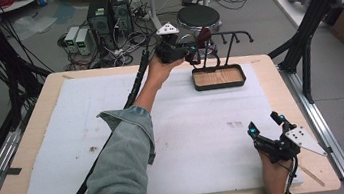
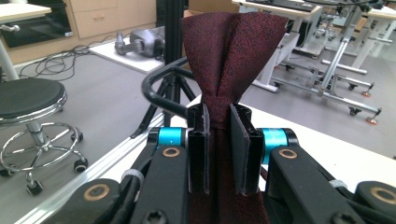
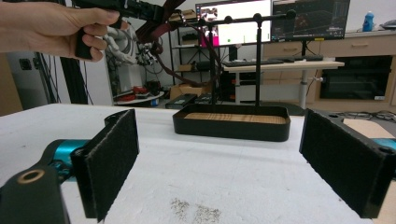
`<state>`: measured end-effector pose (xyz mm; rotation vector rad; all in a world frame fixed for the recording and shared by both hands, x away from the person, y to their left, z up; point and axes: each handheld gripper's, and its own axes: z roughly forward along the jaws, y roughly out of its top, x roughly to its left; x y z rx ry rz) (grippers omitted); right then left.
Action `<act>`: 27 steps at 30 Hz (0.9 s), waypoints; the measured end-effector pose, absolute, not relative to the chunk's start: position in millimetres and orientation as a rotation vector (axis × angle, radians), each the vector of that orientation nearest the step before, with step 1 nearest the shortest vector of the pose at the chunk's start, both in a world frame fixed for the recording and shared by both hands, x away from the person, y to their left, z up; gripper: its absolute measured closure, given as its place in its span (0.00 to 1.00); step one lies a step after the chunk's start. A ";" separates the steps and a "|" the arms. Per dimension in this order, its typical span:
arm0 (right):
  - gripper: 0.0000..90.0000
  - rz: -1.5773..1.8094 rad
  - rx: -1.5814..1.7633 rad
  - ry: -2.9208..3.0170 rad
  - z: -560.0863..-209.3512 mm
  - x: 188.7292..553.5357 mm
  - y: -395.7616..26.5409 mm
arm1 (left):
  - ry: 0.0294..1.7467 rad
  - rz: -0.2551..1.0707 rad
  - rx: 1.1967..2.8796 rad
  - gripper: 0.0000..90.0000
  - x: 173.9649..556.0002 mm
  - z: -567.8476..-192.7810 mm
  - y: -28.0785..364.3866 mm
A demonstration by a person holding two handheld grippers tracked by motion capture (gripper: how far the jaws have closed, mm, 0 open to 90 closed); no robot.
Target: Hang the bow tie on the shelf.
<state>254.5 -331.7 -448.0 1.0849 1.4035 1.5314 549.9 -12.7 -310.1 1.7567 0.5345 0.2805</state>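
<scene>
The table (image 1: 35, 145) carries a black stand (image 1: 219, 73) at its far right: a wood-lined tray, seen empty, under a horizontal bar on posts. A dark red necktie (image 2: 224, 51) is clamped in the left gripper (image 1: 189, 50), jaws pinched on the cloth, just left of the bar; its long axis hangs downward. The right gripper (image 1: 266, 124) is held near, well apart, jaws wide and empty.

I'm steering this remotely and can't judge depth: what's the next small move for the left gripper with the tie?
Probably ease the left gripper slightly further over the stand's crossbar before lowering. Its jaws are clamped on the dark red tie, which hangs beside the stand's hook above the tray, not yet draped. The right gripper rests open, far off.
</scene>
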 end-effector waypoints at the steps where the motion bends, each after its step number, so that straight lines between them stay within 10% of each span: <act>1: 0.12 1.531 1.084 1.403 -448.0 254.5 -331.7 | 0.539 0.284 1.754 0.87 551.0 -310.4 -11.8; 27: 0.12 1.531 1.086 1.411 -448.2 254.6 -331.4 | 0.611 0.308 1.729 0.86 563.6 -323.9 -7.2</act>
